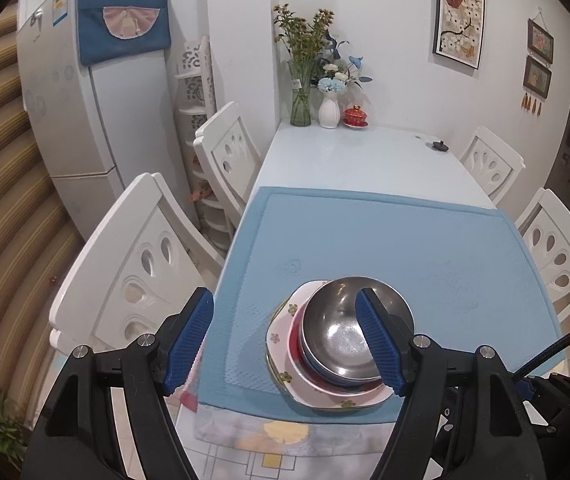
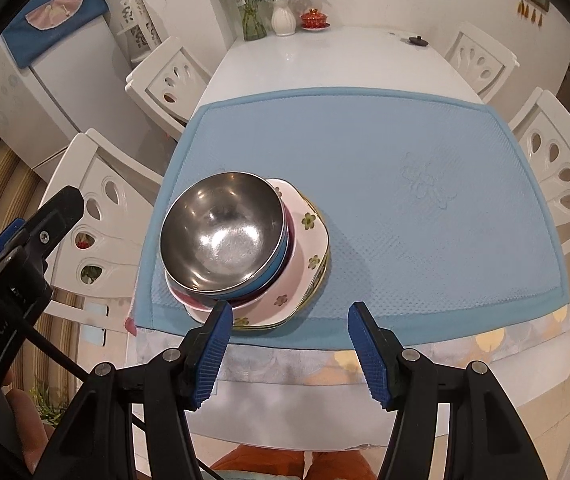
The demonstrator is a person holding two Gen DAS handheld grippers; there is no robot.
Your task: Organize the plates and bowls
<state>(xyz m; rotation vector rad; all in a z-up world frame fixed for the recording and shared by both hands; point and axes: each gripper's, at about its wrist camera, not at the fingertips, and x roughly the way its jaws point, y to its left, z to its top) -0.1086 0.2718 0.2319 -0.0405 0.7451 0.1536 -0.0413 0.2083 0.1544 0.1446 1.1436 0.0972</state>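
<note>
A white table point(image 1: 385, 148) carries a blue mat point(image 1: 425, 240) over its near half, above a patterned cloth point(image 1: 269, 436) at the near edge. At the far left corner stand a glass vase of flowers point(image 1: 301, 100), a white vase point(image 1: 329, 110) and a red lidded cup point(image 1: 355, 116), close together. A small dark object point(image 1: 439, 146) lies near the far right edge. White chairs point(image 1: 141, 264) flank both long sides. A refrigerator point(image 1: 85, 112) stands beyond the left side.
</note>
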